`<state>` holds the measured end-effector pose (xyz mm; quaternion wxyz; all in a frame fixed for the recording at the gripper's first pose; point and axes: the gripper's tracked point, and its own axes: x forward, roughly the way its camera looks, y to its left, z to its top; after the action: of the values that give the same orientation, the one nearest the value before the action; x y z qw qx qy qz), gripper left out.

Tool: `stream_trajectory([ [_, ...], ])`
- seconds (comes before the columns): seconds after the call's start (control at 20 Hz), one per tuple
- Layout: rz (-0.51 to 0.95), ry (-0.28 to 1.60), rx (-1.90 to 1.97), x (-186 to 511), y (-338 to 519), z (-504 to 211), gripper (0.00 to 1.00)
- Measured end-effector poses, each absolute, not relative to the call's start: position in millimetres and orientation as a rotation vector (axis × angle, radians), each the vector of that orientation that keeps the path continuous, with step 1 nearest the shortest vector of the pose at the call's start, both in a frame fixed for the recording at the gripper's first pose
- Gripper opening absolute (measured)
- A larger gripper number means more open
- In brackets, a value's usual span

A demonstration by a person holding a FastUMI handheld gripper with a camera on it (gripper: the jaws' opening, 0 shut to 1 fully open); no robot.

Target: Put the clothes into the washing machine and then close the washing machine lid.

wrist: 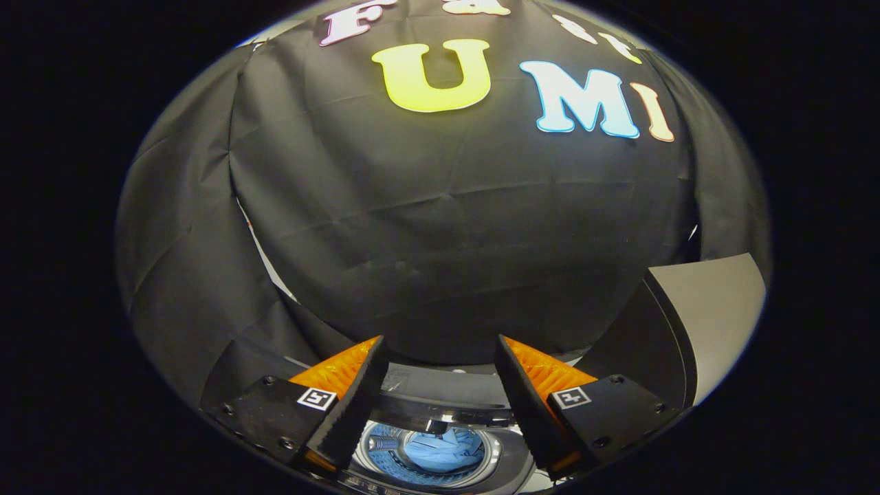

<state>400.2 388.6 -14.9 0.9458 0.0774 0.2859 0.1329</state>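
Between the fingers (440, 405), spread apart w/ nothing held, sits the washing machine (440, 392) opening just below and ahead. Blue clothes (443, 450) already lie down in the drum, bunched at its middle. They look soft & light, prob. floppy; no need to grab again if fully in. Next thing is the lid (708, 323), standing upright, hinged open beyond the right finger. It's a stiff, smooth panel, likely slippery on the face, so best taken or pushed at its top free edge, then eased down. Drum rim is shiny metal/plastic. Behind everything hangs the black cloth wall (447, 240), close behind the machine; it leaves little room behind the lid. Nothing else seems to block the lid's swing.
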Motion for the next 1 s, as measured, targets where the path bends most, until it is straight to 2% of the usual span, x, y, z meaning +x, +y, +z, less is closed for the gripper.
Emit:
stream_trajectory([
  [0.7, 0.31, 0.548, 0.168, 334, 390, -33, 0.97],
  [1.0, 0.342, 0.631, 0.148, 273, 397, -73, 0.97],
])
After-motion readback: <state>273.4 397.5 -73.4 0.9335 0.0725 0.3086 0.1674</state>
